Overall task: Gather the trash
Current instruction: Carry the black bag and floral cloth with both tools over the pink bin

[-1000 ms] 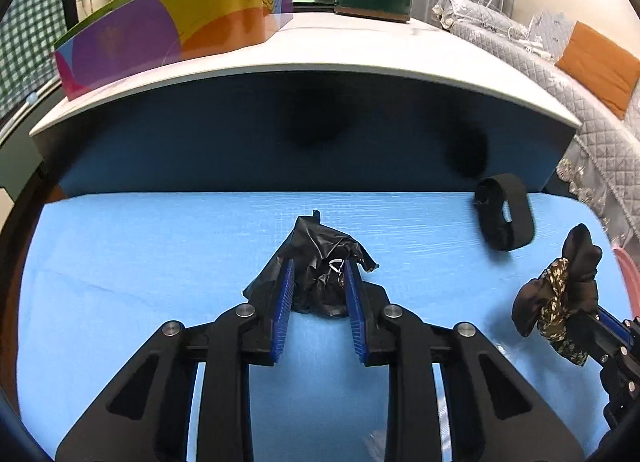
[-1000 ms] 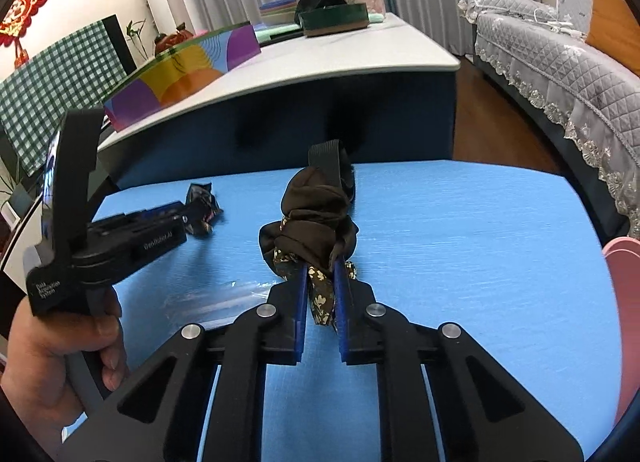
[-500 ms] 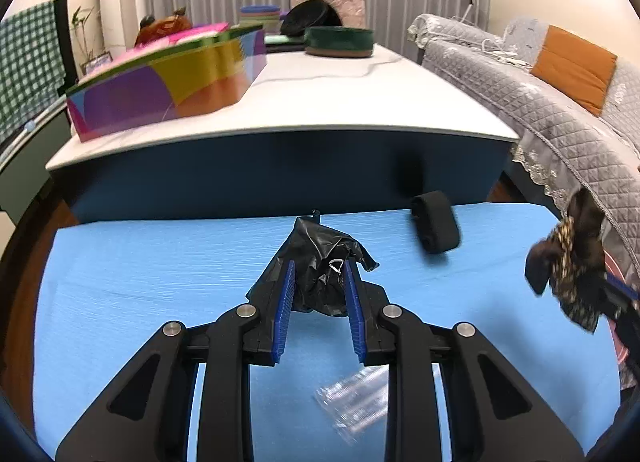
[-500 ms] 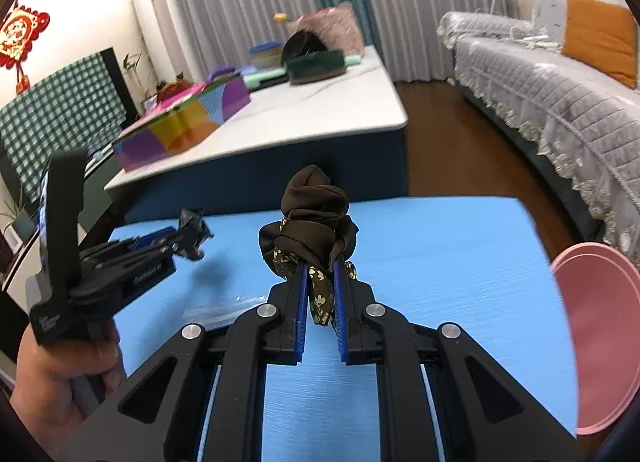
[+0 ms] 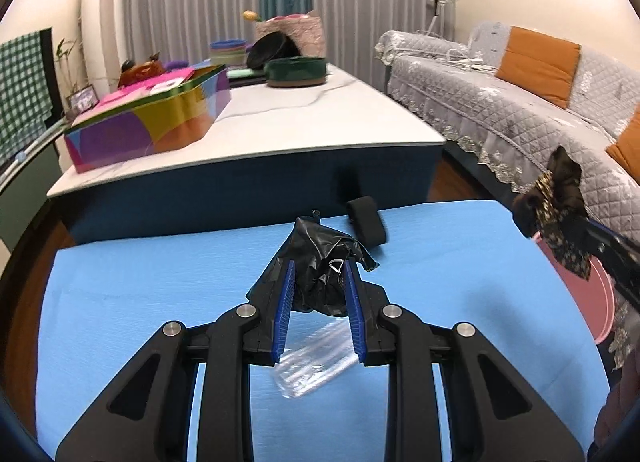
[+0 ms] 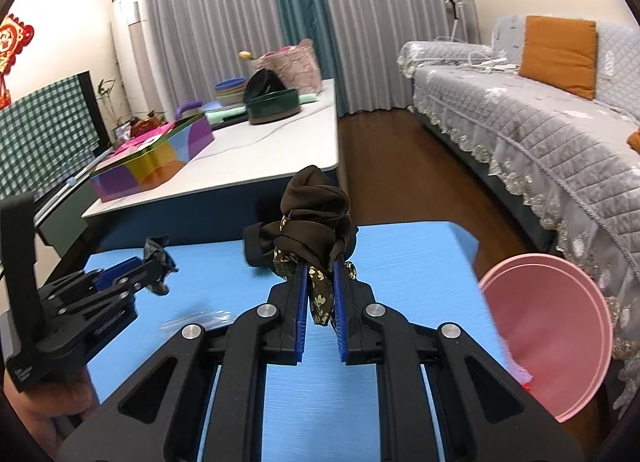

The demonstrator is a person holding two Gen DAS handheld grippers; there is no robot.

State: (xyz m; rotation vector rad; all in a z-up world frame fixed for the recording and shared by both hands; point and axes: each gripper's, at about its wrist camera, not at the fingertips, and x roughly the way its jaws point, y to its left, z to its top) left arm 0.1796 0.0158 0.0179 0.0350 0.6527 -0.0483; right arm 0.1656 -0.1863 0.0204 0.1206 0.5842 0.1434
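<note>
My left gripper (image 5: 318, 286) is shut on a crumpled black plastic bag (image 5: 320, 258) and holds it above the blue table (image 5: 120, 302). My right gripper (image 6: 320, 286) is shut on a brown floral scrunchie (image 6: 312, 218), lifted above the table; it also shows at the right edge of the left wrist view (image 5: 560, 198). A clear plastic wrapper (image 5: 314, 362) lies on the blue table below the left gripper. A black band (image 5: 366, 220) lies at the table's far edge. A pink bin (image 6: 548, 334) stands to the right of the table.
A white-topped table (image 5: 320, 114) stands behind, carrying a colourful box (image 5: 152, 122), a dark green bowl (image 5: 296, 70) and other items. A grey quilted sofa (image 6: 540, 134) with orange cushions runs along the right. Wood floor lies between them.
Both grippers have risen and pulled back with their loads. The right gripper has swung right, bringing the pink bin into view. The wrapper now shows under the left gripper.
</note>
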